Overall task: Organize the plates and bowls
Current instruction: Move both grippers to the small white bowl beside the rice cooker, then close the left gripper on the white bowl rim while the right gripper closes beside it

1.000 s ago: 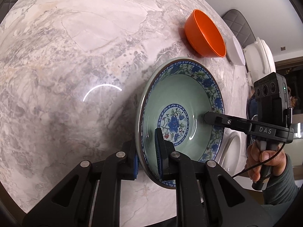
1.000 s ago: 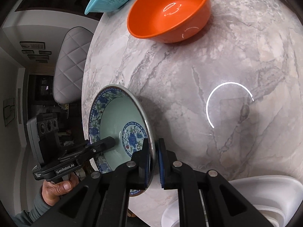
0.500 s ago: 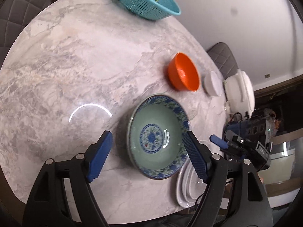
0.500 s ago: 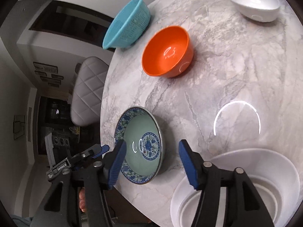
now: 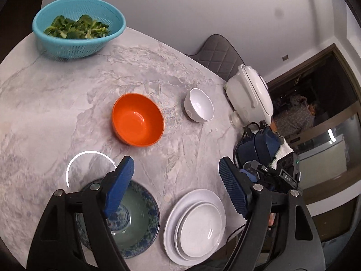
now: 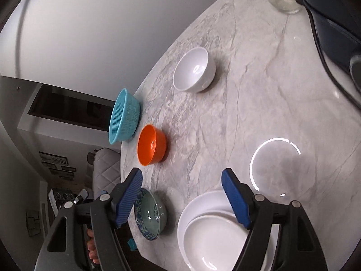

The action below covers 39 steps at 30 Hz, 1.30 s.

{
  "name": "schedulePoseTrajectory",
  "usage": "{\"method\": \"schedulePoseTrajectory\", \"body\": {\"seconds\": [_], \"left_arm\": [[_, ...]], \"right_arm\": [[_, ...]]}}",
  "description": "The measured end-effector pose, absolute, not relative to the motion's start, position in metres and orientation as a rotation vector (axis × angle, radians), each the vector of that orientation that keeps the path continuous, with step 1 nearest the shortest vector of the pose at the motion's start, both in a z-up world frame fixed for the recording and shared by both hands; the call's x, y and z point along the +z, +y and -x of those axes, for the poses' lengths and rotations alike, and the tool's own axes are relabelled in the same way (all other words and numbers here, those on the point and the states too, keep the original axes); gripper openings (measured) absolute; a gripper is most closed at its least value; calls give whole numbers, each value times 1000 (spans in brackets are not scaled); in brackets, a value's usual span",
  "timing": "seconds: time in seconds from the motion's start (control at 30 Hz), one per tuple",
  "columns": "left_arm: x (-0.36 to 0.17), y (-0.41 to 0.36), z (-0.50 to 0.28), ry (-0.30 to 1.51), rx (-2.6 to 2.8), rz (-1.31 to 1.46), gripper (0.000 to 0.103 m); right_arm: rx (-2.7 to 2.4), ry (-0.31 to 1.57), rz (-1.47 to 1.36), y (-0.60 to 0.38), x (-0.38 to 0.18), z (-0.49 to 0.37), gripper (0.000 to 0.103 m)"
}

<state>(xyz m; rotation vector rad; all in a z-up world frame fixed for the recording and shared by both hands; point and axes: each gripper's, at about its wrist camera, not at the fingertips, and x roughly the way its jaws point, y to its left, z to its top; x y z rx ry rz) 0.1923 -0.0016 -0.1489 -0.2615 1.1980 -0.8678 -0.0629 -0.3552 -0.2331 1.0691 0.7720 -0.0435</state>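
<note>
Where both clamped its rim before, blue-patterned bowl (image 5: 137, 221) released, left gripper (image 5: 176, 187) and right gripper (image 6: 182, 196) fingers apart

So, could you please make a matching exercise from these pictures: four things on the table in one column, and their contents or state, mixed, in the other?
Things:
1. teal colander
2. orange bowl
3. white plates
4. left gripper

States:
A. stacked
B. open, holding nothing
C. holds green leaves
D. empty, upright

Pairs: 1-C, 2-D, 3-A, 4-B
</note>
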Motion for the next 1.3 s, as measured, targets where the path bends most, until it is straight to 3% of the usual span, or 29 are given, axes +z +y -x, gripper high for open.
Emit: {"method": "schedulePoseTrajectory", "body": {"seconds": [0.27,0.57,0.93,1.1,1.3], "left_arm": [[-149,-162,-262,1211,-864,-47,76],[-236,-282,-314,1356,-839,-123,74],[-295,-323,-336,1444,-854,-132,49],[-306,-327,-335,1468,-849,-142,45],[-311,-328,-334,1477,-844,-143,27]], "right_arm": [[-88,800,-988,-432,-227,-9,54],[-87,924,-971,-483,-265,-97,51],[-46,1000,-1001,-500,-303,-119,32],[-40,1001,-1010,-503,-308,-125,31],[-29,1030,-970,-501,-307,-132,20]]}}
